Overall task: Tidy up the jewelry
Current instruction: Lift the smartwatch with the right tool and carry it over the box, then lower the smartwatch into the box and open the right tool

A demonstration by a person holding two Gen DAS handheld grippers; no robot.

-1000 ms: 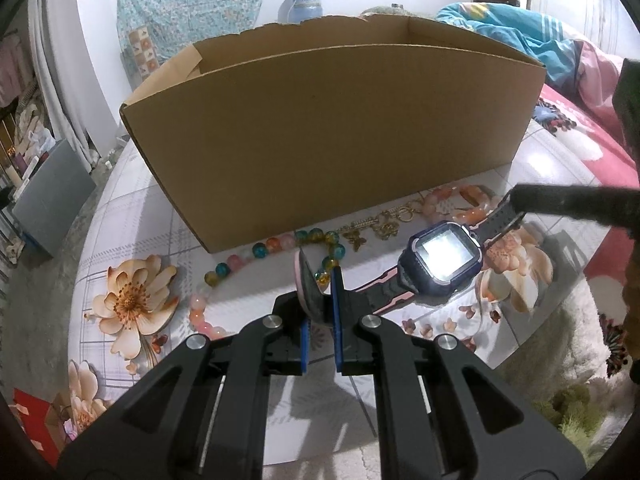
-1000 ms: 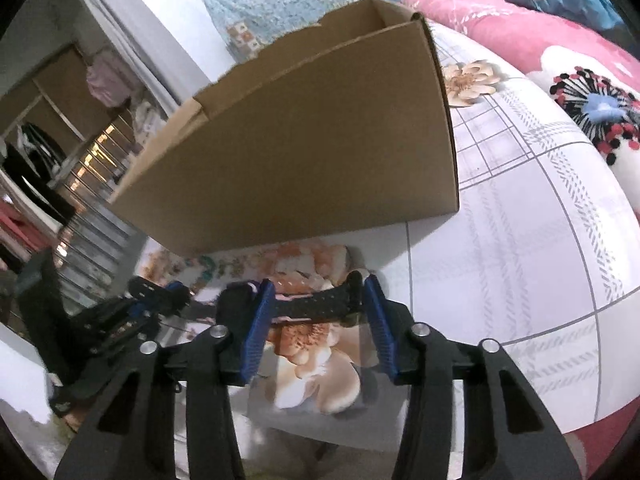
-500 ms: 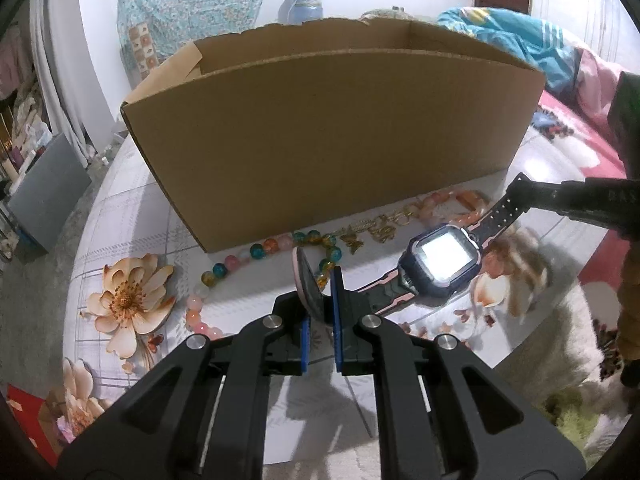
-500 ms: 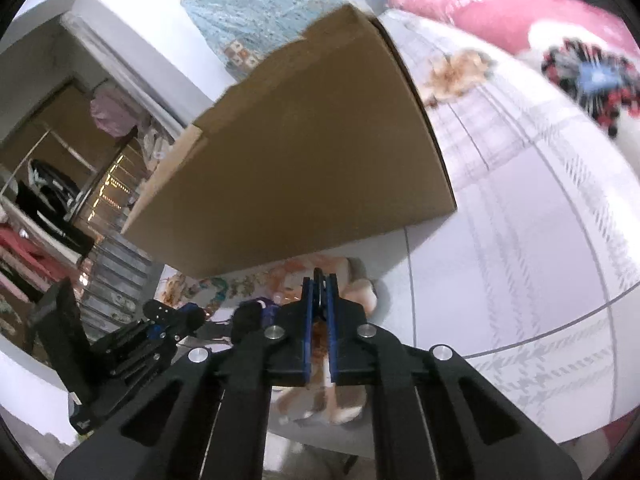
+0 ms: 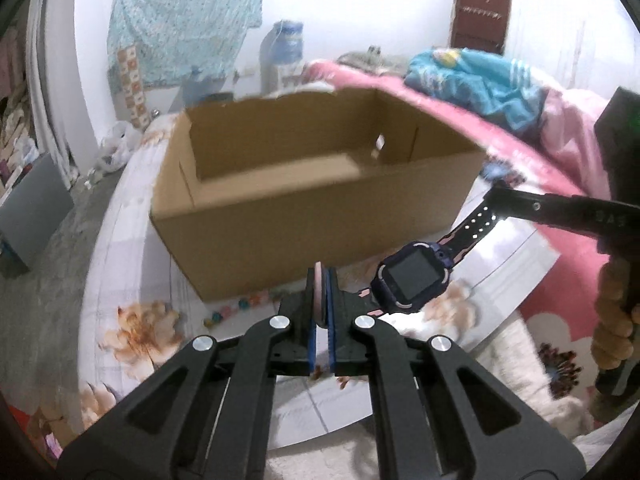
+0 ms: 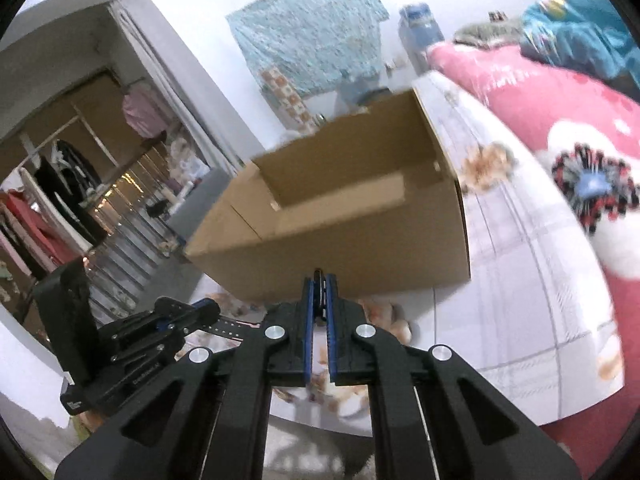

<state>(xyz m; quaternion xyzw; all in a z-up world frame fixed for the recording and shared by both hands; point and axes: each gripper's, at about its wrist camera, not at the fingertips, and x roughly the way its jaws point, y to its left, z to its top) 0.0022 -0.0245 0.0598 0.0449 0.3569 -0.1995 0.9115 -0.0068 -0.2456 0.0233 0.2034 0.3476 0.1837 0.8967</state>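
Observation:
A dark blue smartwatch (image 5: 412,278) hangs above the flowered table (image 5: 132,240), stretched between both grippers. My left gripper (image 5: 320,276) is shut on its pink strap end (image 5: 319,292). The black, holed strap (image 5: 476,224) runs up to the right, where my right gripper (image 5: 494,196) pinches its tip. In the right wrist view the right gripper (image 6: 319,280) is shut on that strap end, and the left gripper (image 6: 212,310) shows at lower left. An open cardboard box (image 5: 320,216) stands just behind the watch, its inside bare.
Coloured beads (image 5: 228,314) lie on the table by the box's near wall. A pink bedspread (image 5: 560,128) with blue cloth lies at the right. A person's hand (image 5: 612,320) holds the right gripper's handle. The floor and a grey panel (image 5: 28,208) are at left.
The right gripper went from open around the black strap to shut on it. Both grippers then rose, lifting the watch off the table, and the box's inside came into view.

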